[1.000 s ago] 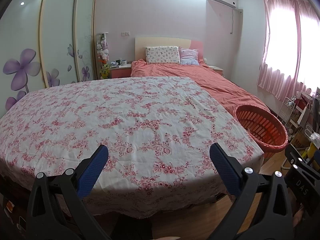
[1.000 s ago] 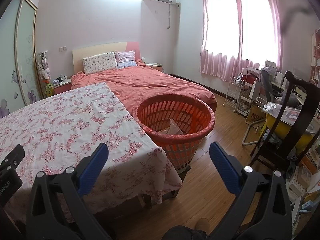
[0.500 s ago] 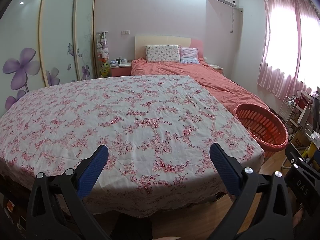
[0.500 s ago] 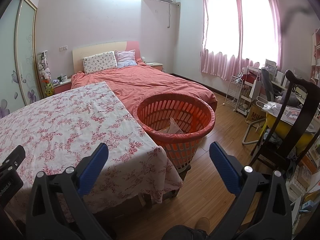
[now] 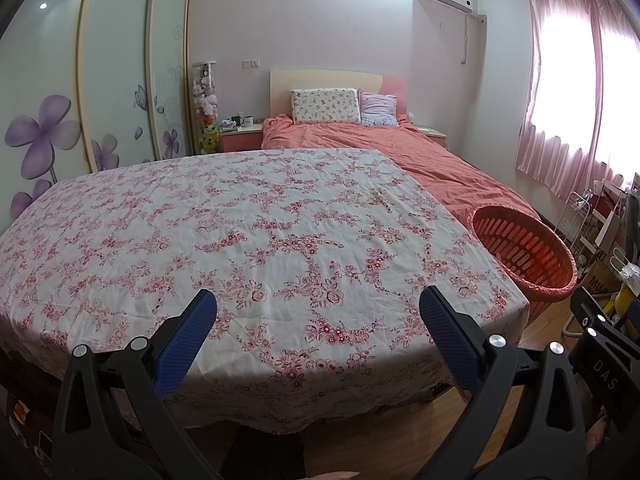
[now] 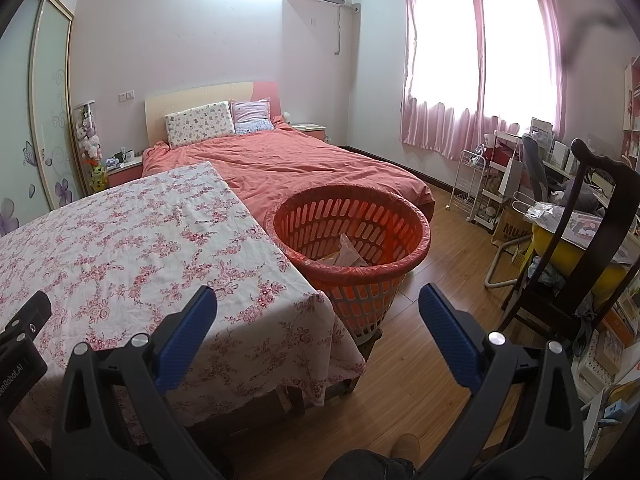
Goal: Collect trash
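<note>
Both grippers are held low at the near edge of the tabletop (image 5: 280, 216), w/ nothing in them. Left gripper (image 5: 318, 320): jaws wide apart. Right gripper (image 6: 318, 312): jaws wide apart too.

The trash (image 6: 346, 254) is in the red basket (image 6: 400, 268), which sits on the floor just beside the tabletop's right corner & near the bed (image 6: 304, 164). It looks like pale crumpled paper or wrappers at the bottom. No trash shows on the flowered cloth, so the job looks about done, or there's more somewhere I can't see.

What could go wrong: the basket is close to the tabletop corner, so a fast swing of the right gripper could bump it & tip it. The cloth hangs loose at the edge; a jaw could snag it & drag it. Small bits could hide in the busy flower print & get missed.

Views: the right cam looks down into the basket & shows the trash, plus a chair (image 6: 592, 240) & a cluttered desk. The left cam shows only the basket's far inner wall, no trash, but it shows the whole tabletop & the big flower doors (image 5: 116, 80).
</note>
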